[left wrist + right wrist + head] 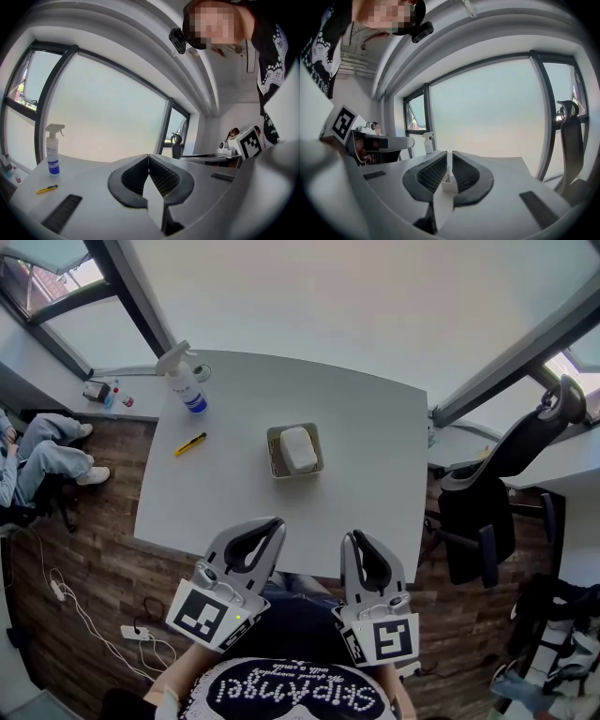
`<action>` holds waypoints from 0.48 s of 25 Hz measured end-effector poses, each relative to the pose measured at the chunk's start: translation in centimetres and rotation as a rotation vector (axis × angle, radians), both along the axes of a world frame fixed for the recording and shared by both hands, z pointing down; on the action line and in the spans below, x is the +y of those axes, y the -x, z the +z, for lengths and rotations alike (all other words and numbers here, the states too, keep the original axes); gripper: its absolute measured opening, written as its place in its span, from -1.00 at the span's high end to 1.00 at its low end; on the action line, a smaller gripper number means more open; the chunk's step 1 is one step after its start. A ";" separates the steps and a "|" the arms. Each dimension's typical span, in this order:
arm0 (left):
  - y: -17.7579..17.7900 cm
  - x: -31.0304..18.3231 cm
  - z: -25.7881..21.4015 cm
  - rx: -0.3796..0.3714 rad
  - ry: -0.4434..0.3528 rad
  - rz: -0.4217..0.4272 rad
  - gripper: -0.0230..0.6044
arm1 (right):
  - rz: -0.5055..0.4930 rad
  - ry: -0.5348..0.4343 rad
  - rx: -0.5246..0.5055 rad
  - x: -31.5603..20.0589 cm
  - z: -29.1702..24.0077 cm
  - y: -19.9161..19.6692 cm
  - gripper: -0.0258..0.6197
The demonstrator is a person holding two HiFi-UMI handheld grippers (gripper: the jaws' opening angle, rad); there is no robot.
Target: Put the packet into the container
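Observation:
A white packet lies inside a small grey-beige container in the middle of the white table. Both grippers hover at the near table edge, close to my body and well short of the container. My left gripper has its jaws meeting at the tips, with nothing between them. My right gripper holds nothing; a narrow gap shows between its jaws. Through that gap the container appears far off on the table.
A spray bottle stands at the table's far left corner, with a yellow utility knife lying nearer. A black office chair stands to the right of the table. A seated person's legs are at the far left; cables lie on the wooden floor.

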State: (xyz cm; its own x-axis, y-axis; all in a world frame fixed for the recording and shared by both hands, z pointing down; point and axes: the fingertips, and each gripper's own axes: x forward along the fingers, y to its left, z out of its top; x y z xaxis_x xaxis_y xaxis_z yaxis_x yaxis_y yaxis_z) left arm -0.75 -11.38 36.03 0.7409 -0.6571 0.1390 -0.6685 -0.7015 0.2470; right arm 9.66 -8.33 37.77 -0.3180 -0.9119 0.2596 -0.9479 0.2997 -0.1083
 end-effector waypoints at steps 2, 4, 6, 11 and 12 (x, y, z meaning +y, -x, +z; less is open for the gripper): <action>0.1 0.0 0.1 -0.001 0.003 -0.002 0.90 | -0.002 0.002 0.001 0.0 0.1 0.0 0.78; 0.1 0.0 0.1 -0.002 0.004 -0.005 0.90 | -0.003 0.004 0.002 0.0 0.1 0.0 0.78; 0.1 0.0 0.1 -0.002 0.004 -0.006 0.90 | -0.001 0.007 0.002 0.0 0.2 -0.1 0.79; -0.1 -0.1 0.1 -0.001 0.005 -0.002 0.90 | -0.001 0.016 0.006 0.1 0.4 -0.1 0.80; -0.1 -0.1 0.1 -0.001 0.005 -0.001 0.90 | 0.000 0.022 0.007 0.1 0.5 -0.1 0.80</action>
State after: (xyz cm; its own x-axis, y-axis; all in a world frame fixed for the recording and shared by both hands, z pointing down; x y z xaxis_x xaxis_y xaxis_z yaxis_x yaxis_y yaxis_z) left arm -0.62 -11.51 36.11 0.7404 -0.6568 0.1430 -0.6691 -0.6997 0.2504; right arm 9.76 -8.20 38.28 -0.3163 -0.9058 0.2819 -0.9486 0.2977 -0.1078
